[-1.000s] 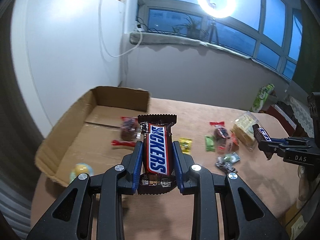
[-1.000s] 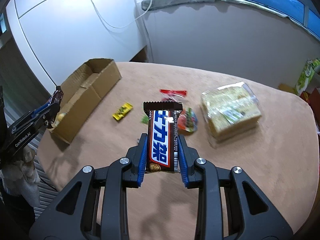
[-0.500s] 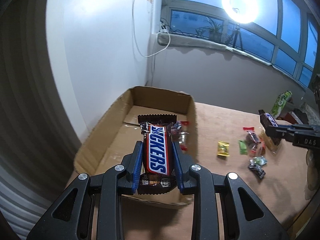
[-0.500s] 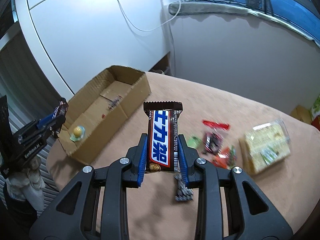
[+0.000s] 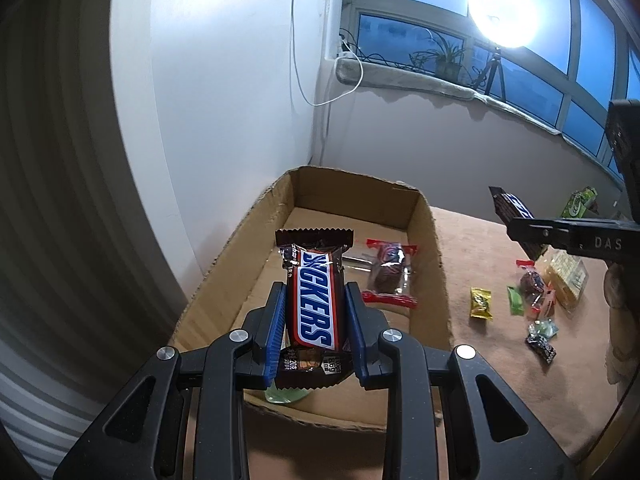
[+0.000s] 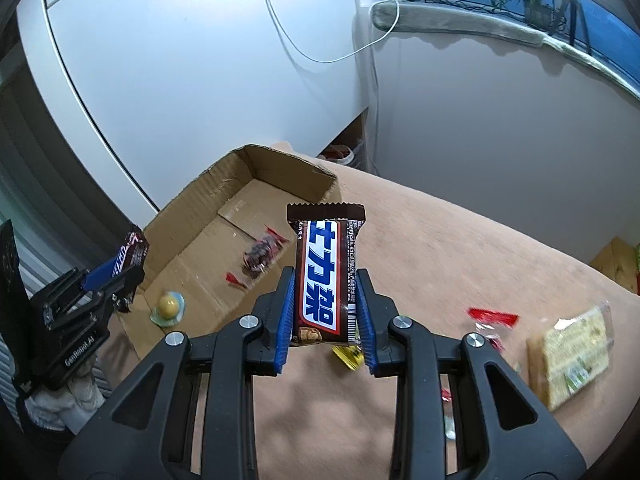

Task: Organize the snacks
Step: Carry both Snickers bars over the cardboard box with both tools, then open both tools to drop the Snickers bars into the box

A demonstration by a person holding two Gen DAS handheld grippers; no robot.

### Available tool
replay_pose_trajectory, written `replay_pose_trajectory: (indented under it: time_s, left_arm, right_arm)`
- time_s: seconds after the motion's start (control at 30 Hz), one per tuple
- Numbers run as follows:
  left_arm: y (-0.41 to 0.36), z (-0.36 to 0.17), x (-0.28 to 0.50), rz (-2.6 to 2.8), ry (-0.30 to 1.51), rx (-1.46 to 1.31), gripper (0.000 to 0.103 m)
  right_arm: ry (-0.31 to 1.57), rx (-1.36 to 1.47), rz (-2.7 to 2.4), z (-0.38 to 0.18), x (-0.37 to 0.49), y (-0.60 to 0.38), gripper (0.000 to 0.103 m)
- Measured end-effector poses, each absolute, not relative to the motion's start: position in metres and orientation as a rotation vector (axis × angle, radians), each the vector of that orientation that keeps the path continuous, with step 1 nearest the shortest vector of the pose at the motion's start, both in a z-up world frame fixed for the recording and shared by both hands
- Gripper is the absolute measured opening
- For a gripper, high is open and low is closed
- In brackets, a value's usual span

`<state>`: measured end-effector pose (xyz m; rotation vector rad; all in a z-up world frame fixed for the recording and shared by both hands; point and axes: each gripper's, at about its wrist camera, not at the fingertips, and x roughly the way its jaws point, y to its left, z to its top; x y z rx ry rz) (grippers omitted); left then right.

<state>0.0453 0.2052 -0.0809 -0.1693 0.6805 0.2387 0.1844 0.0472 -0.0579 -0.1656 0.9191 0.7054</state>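
Note:
My left gripper (image 5: 316, 300) is shut on a Snickers bar (image 5: 314, 300) and hangs over the near end of an open cardboard box (image 5: 434, 240). A red-ended dark candy (image 5: 390, 270) lies inside the box, and a round green-and-yellow sweet (image 6: 170, 306) sits near its front wall. My right gripper (image 6: 326, 304) is shut on a second Snickers bar (image 6: 324, 276), above the tan tabletop just right of the box (image 6: 200, 184). Each gripper shows in the other's view, the left gripper (image 6: 116, 276) at the box's near corner and the right gripper (image 5: 520, 224) beyond its right wall.
Loose snacks lie on the tan table (image 5: 500, 352) right of the box: a yellow packet (image 5: 480, 303), a green packet (image 5: 515, 300), a red-wrapped candy (image 5: 534, 282), a dark patterned sweet (image 5: 541, 346) and a clear pack of crackers (image 6: 572, 356). A white wall stands behind the box.
Both grippers have swung left toward the box with their bars held. The left one went from the open table to above the box; the right one left the loose snacks behind.

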Motion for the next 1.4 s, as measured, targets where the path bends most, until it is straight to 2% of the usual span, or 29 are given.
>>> replay_pose_trajectory:
  time_s: [0.83,0.87,0.9,0.93,1.0,1.4]
  left_arm:
    - [0.221,-0.092,0.060,0.263,0.723,-0.197,0.027]
    - [0.221,-0.092,0.060,0.263,0.723,-0.197,0.029]
    - [0.221,-0.092,0.060,0.263,0.722,-0.197,0.034]
    - [0.221,-0.091,0.060,0.263,0.720,-0.197,0.037]
    - [0.220,-0.090,0.060,0.262,0.715,-0.195,0.044]
    - [0.213,-0.079,0.051,0.251,0.682,-0.204,0.044]
  right_arm:
    - [0.947,-0.219,0.847,-0.075,0.185,0.123,0.030]
    - [0.943,-0.218,0.850,-0.074,0.185,0.124,0.031]
    - [0.938,-0.218,0.852,-0.073,0.184,0.124,0.040]
    - [0.926,-0.220,0.852,-0.071,0.182,0.124,0.056]
    - [0.904,-0.219,0.859,-0.067,0.180,0.124,0.064]
    - [0.858,-0.206,0.825,-0.044,0.167,0.098,0.065]
